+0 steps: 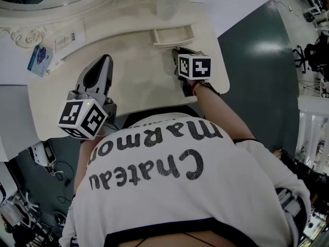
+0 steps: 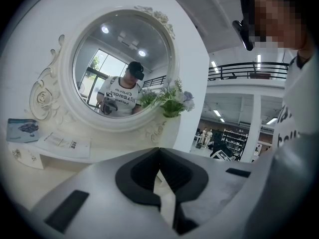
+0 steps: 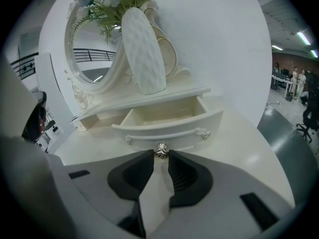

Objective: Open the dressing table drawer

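Jaws of the right gripper (image 3: 160,154) are closed narrowly on the small metal knob (image 3: 160,150), which is pinched between their tips. The knob is fixed at the middle of the drawer (image 3: 172,126) front. The drawer is found pulled out from the low shelf at the back of the worktop (image 3: 244,138). A white ribbed vase (image 3: 143,49) with flowers is placed on the shelf just above it, beside the round mirror (image 2: 122,66). The jaws of the left gripper (image 2: 159,150) are brought together with nothing between them. It is held over the front left part of the worktop, well apart from the drawer.
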